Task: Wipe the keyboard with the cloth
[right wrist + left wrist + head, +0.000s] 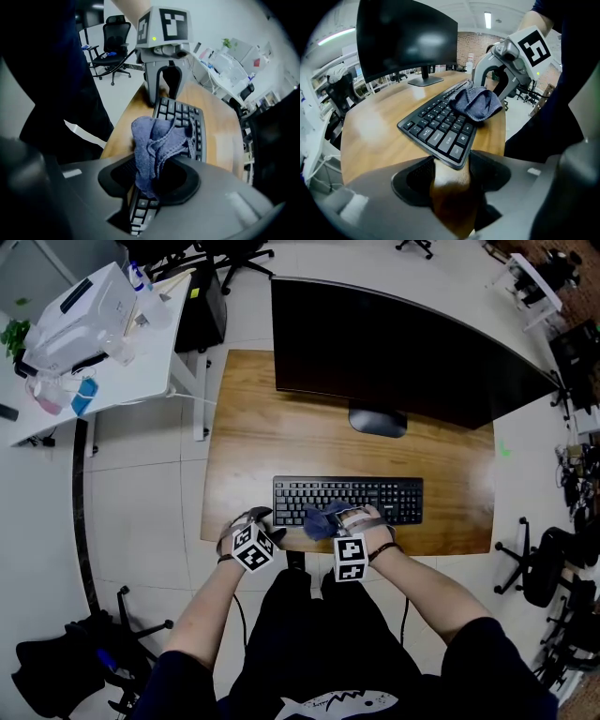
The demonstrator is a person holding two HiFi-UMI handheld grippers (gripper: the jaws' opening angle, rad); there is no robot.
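Wooden worktop below a dark monitor: my right gripper is clamped on the blue cloth, which lies on the black keyboard's left half. My left gripper is spread and empty at the keyboard's near-left corner.

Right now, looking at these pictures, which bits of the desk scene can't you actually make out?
Keys beneath the cloth gripped by the right gripper: covered in all views.
Lettering on the keyboard: too small, head view.
Desk behind the monitor: blocked by it, head view.
Whether the left gripper touches the keyboard's corner: blurred up close, left gripper view.
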